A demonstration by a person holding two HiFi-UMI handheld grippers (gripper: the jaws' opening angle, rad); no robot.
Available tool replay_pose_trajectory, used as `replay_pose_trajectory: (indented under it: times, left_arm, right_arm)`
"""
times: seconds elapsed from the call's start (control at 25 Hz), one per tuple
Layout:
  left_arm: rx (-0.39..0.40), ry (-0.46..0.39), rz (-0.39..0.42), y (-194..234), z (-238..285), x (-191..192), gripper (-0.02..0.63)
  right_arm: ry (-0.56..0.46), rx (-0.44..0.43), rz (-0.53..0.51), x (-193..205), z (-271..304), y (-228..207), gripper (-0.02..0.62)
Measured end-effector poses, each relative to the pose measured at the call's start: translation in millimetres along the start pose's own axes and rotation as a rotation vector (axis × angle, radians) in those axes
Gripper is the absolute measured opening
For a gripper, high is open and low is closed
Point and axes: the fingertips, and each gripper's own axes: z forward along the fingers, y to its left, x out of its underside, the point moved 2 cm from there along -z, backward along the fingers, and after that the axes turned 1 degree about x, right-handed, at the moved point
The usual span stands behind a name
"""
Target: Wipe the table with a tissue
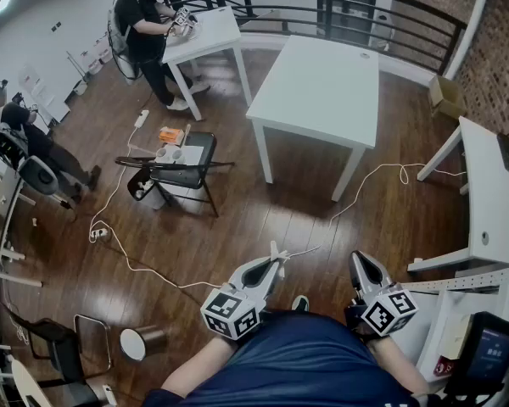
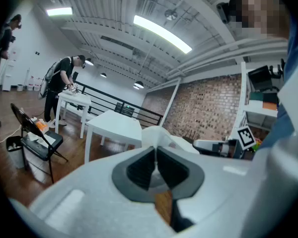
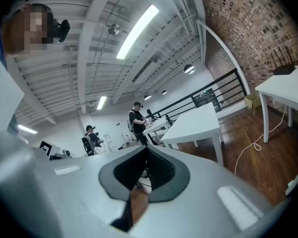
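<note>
Tissue (image 2: 157, 134) is the thing to watch: a small white wad pinched in the left gripper (image 2: 155, 151). The jaws are pressed onto the tissue so that only a crumpled tip pokes out past them. The right gripper (image 3: 145, 151) has its jaws pressed together with nothing between them. Both are held up close in front of the person's body, over bare wooden floor (image 1: 237, 227) and not over any table.

Wiping has not begun, by my reading. The big white table (image 1: 322, 83) stands well apart ahead, and a second white table (image 1: 492, 193) lies off to the right, nearer. I cannot tell which one is meant.

Several things could spoil the job from here. Only a little of the tissue shows beyond the jaws, so if the gripper comes down steeply, its hard tips rather than the paper may scrape the tabletop. A thin tissue dragged hard could tear or slide out of the pinch. A white cable (image 1: 382, 172) snakes across the floor between the person and the big table, so a careless step on the way could catch it. The folding chair (image 1: 182, 164), with odds and ends on it, stands off to the left, well clear of that path
</note>
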Motion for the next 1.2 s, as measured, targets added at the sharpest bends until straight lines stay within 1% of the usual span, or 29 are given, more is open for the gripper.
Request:
replay_pose_trajectory:
  times: [0.16,0.36,0.6,0.88,1.0,1.2]
  left_arm:
    - [0.01,0.003,-0.013,-6,10,9,0.015]
    - [0.028,0.005,-0.017,-10,19,8,0.015]
    - [0.045,0.02,-0.041,-7,65,5,0.015]
    - [0.091,0.034,-0.058,20,126,-7,0.015]
    - [0.104,0.038,-0.065,38,162,-25,0.015]
    - [0.102,0.032,-0.114,68,210,-56,0.015]
  right_arm:
    - [-0.015,0.021,0.025,1,-8,-16,0.003]
    - [-0.008,0.049,0.031,2,-13,-28,0.003]
    - [0.015,0.071,0.04,-12,2,-64,0.003]
    - [0.008,0.138,0.033,-30,40,-107,0.003]
    - [0.01,0.154,0.031,-48,69,-127,0.003]
    - [0.046,0.172,0.009,-85,117,-150,0.003]
